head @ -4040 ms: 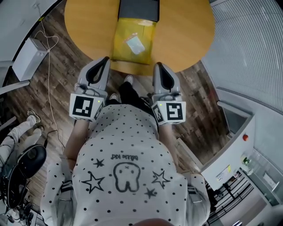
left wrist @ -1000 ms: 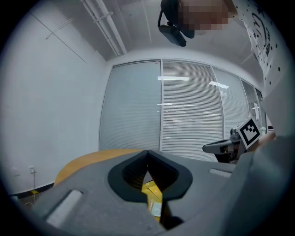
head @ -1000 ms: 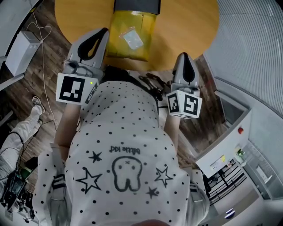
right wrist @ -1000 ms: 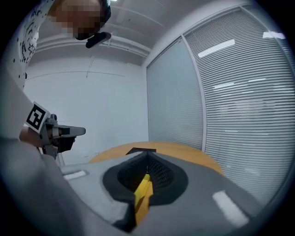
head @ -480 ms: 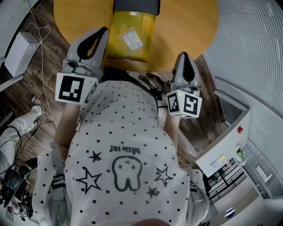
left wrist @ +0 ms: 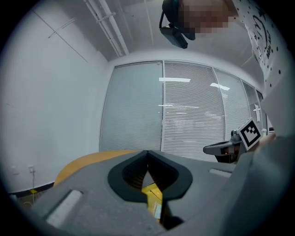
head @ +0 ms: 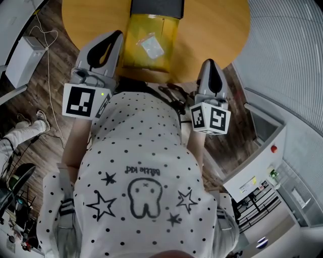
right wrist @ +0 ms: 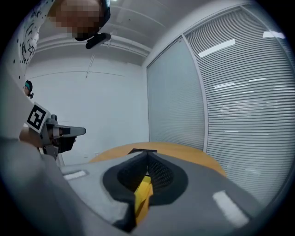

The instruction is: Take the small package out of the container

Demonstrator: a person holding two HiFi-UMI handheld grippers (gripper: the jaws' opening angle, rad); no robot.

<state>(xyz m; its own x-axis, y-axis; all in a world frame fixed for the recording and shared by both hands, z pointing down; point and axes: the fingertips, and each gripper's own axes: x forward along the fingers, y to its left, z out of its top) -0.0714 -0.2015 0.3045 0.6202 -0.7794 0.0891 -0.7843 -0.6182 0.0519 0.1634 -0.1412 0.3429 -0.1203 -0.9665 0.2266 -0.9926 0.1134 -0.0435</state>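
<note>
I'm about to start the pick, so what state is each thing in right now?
left gripper: jaws together, empty, beside the container.
right gripper: jaws together, empty, at the table edge.
small package: lying in the yellow container, untouched.
yellow container: flat on the table, package not yet out.

The head view's top edge cuts off the dark container [head: 156, 7] and the far part of the table [head: 212, 30], so I cannot see into the container. The small package [head: 152, 47] on the yellow bag [head: 135, 53] is too small for me to tell what it holds. In its own view, my left gripper [left wrist: 147, 156] hides all but a sliver of the bag, and my right gripper [right wrist: 147, 156] does likewise. The left edge cuts off a person's leg [head: 17, 132].
</note>
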